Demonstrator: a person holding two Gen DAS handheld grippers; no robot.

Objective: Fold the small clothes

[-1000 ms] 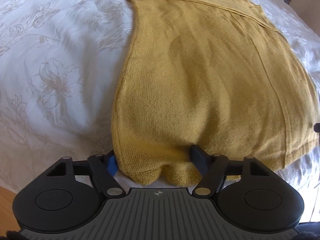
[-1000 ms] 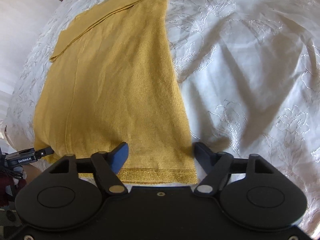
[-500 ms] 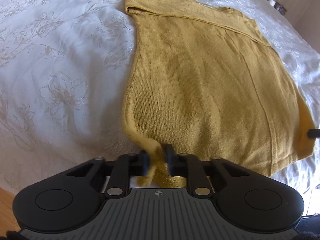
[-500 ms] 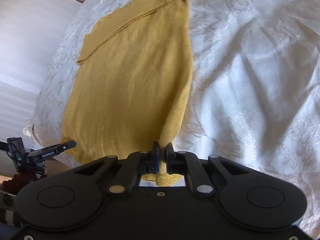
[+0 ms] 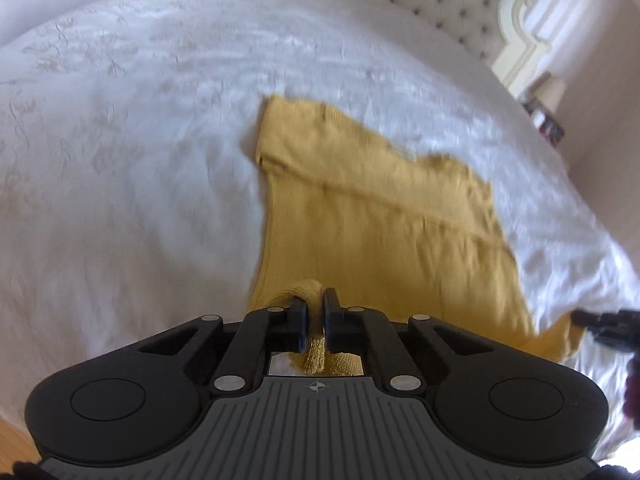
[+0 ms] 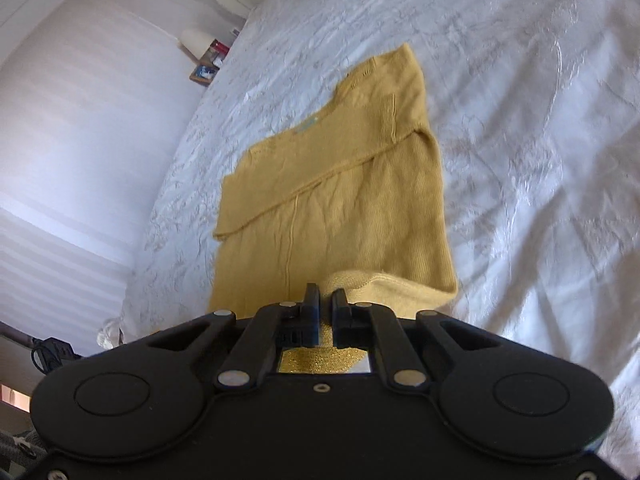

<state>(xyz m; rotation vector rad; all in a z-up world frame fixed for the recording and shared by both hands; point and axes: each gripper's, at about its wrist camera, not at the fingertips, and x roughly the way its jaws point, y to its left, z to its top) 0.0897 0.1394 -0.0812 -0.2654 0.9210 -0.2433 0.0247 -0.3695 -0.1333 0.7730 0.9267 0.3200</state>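
A mustard-yellow knit top (image 5: 372,216) lies on the white bed, its sleeves folded in. It also shows in the right wrist view (image 6: 340,196). My left gripper (image 5: 316,320) is shut on the top's hem at its near left corner and holds it raised off the bed. My right gripper (image 6: 325,312) is shut on the gold-trimmed hem at the near right corner, also raised. The near part of the top curls up from the bed toward both grippers. The right gripper's tip (image 5: 600,322) shows at the right edge of the left wrist view.
The white embroidered bedspread (image 5: 120,160) surrounds the top. A tufted headboard (image 5: 448,4) is at the far end. A nightstand with a lamp (image 6: 200,46) and small items stands beside the bed. Wood floor (image 5: 12,444) shows at the bed's near edge.
Both grippers closed on the hem corners, then lifted them and carried them up and toward the collar end. The views now look far across the bed.
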